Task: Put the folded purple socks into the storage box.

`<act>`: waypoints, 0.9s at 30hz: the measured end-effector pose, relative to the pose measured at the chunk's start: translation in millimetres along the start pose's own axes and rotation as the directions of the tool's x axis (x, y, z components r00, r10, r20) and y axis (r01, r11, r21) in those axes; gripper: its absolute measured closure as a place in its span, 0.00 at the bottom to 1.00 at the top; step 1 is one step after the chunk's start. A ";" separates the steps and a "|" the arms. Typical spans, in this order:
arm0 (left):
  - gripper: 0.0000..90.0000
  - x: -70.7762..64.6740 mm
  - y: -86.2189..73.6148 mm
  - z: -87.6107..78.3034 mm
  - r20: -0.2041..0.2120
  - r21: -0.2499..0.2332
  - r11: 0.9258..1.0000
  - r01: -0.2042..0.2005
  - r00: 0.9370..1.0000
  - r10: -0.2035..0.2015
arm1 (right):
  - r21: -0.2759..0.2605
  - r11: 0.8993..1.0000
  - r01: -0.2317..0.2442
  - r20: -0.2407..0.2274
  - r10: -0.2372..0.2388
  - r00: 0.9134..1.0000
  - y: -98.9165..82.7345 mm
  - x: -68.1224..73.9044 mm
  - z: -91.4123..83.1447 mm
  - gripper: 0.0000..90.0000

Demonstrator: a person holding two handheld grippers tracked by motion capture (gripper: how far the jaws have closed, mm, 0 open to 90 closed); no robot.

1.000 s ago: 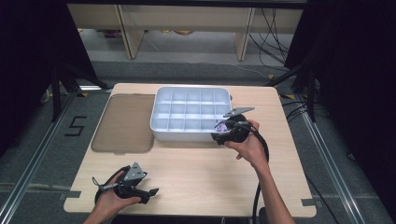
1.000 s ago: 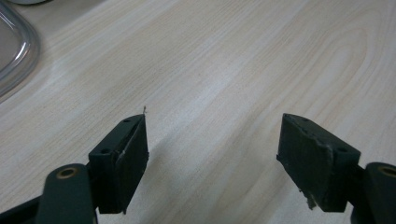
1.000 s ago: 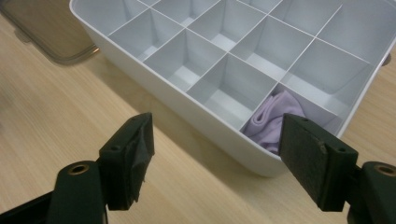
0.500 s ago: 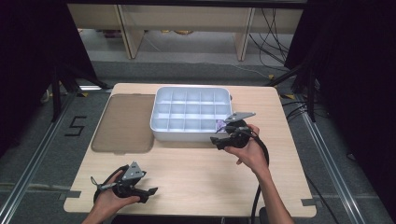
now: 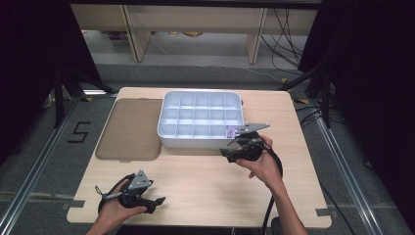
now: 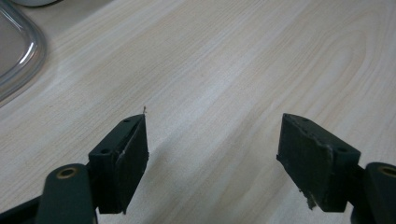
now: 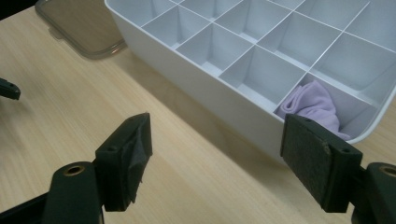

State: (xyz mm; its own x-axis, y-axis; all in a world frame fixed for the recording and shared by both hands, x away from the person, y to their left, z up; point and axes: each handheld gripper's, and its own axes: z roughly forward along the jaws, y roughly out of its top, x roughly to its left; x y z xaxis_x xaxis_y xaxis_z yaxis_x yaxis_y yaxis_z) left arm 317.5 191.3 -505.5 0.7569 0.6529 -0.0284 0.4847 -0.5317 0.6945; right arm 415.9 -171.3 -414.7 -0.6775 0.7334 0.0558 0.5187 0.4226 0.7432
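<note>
The table (image 5: 195, 191) is mostly bare wood, which leaves working room in front of the person. On it, toward twelve o'clock, sits the white tray (image 5: 200, 139), its grid of compartments open to the top so things can be dropped in from above. The tinted lid (image 5: 129, 129) lies flat at the tray's nine o'clock, just beside it, likely set there to keep the compartments reachable.

The right gripper (image 5: 238, 147) hovers at the tray's five o'clock corner, just off its near wall; in the right gripper view its jaws are spread wide with nothing between them, a released stance that suits a drop just made. The left gripper (image 5: 147, 199) rests low near the table's seven o'clock edge, well apart from the tray, jaws likewise parted and empty over bare wood, probably parked out of the way.

The cloth (image 7: 312, 108), small and lilac, lies crumpled in the tray's corner compartment nearest the right gripper, touching that compartment's walls and below their tops. I judge it placed.
</note>
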 end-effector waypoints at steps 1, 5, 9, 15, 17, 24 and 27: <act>0.27 0.0 -0.1 -0.1 -0.002 0.002 1.000 -0.002 1.000 0.002 | 0.000 1.000 -0.006 -0.006 0.006 1.000 -0.5 1.2 -0.1 0.29; 0.27 -0.2 -0.2 -0.1 -0.003 0.002 1.000 -0.009 1.000 0.009 | -0.015 1.000 0.004 -0.014 -0.004 1.000 -2.7 4.1 0.4 0.28; 0.27 -2.7 -0.4 1.2 0.012 -0.002 1.000 0.005 1.000 -0.005 | -0.010 1.000 0.007 -0.024 -0.007 1.000 -3.9 7.2 0.4 0.24; 0.27 -2.3 -0.4 0.9 0.006 0.001 1.000 0.000 1.000 0.000 | -0.027 1.000 0.009 -0.044 -0.010 0.999 -8.6 11.5 1.9 0.23; 0.27 -1.9 -0.5 1.1 0.013 0.004 1.000 0.000 1.000 0.000 | -0.012 1.000 0.002 -0.052 -0.003 0.999 -11.2 13.7 2.7 0.23; 0.27 -2.4 -0.3 0.9 0.008 0.003 1.000 -0.016 1.000 0.016 | -0.021 1.000 0.012 -0.049 -0.013 0.999 -20.8 15.5 6.7 0.22; 0.27 -2.7 -0.2 0.9 0.018 0.003 1.000 -0.022 1.000 0.022 | -0.013 1.000 0.009 -0.051 -0.010 0.999 -25.5 16.7 8.6 0.22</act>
State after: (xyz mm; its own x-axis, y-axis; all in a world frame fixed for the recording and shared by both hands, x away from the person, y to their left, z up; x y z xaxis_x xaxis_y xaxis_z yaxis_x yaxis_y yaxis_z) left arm 315.8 189.2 -506.2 0.7749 0.6315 -0.0259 0.4695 -0.5477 0.6926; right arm 395.8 -165.2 -438.5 -0.7083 0.7010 0.0825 0.5057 0.4225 0.7522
